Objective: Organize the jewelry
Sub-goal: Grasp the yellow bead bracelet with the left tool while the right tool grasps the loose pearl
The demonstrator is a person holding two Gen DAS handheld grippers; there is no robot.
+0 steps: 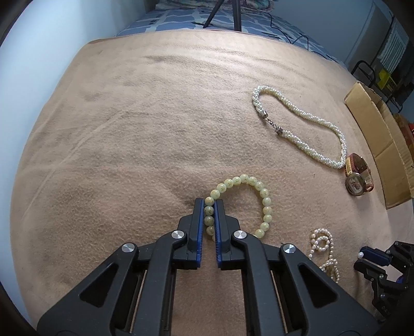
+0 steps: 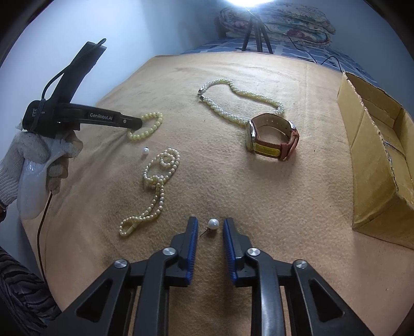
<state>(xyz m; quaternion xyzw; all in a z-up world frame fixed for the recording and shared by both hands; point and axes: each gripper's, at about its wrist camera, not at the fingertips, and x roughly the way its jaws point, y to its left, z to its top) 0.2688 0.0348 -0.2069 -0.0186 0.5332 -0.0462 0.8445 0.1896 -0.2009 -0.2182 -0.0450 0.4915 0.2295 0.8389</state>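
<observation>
My left gripper (image 1: 210, 204) is shut on a pale green bead bracelet (image 1: 258, 196) that lies on the tan blanket; it also shows in the right wrist view (image 2: 147, 126) with the left gripper (image 2: 137, 123) at its edge. My right gripper (image 2: 210, 224) is open, its jaws either side of a pearl stud earring (image 2: 213, 223) on the blanket. A second loose pearl (image 2: 145, 151) lies near a thin pearl necklace (image 2: 157, 181). A twisted pearl necklace (image 1: 305, 121) and a brown-strap watch (image 2: 271, 140) lie farther off.
An open cardboard box (image 2: 375, 155) stands on the right of the tan blanket (image 1: 155, 129). A tripod (image 2: 256, 33) and folded quilts (image 2: 279, 20) are at the back. A wall runs along the left edge.
</observation>
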